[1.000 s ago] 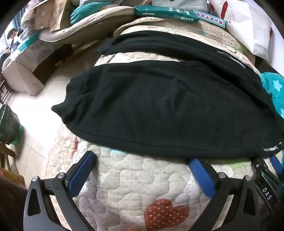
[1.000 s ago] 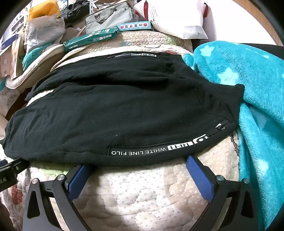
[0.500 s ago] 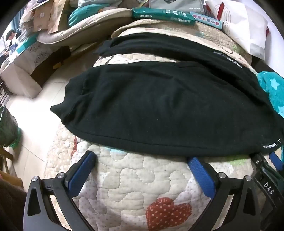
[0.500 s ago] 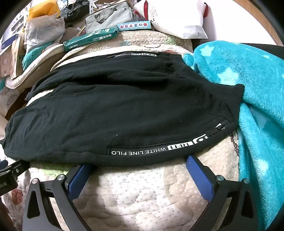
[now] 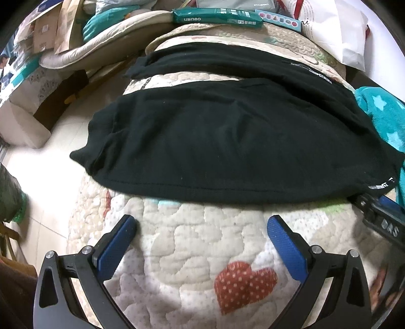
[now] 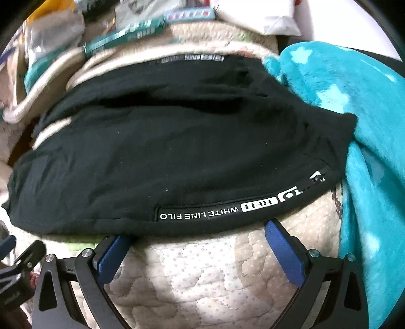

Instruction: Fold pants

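Observation:
Black pants (image 5: pixel 227 141) lie spread flat on a quilted bed cover (image 5: pixel 202 240), legs to the left, waist to the right. The near side seam carries white lettering (image 6: pixel 202 215). My left gripper (image 5: pixel 201 227) is open and empty, a short way in front of the near leg's edge. My right gripper (image 6: pixel 198 234) is open and empty, its blue fingertips (image 6: pixel 273 230) at the pants' near edge by the lettering; the left tip sits under the fabric edge. The right gripper also shows at the right edge of the left wrist view (image 5: pixel 382 217).
A teal star blanket (image 6: pixel 367 126) lies right of the waist. Green packs (image 5: pixel 217 16), a white bag (image 5: pixel 336 27) and cushions (image 5: pixel 106 43) sit at the bed's far side. Floor (image 5: pixel 43 192) drops off left of the bed.
My left gripper has pulled back from the pants' near edge, leaving a gap of quilt. My right gripper has shifted and tilted slightly; its view is blurred.

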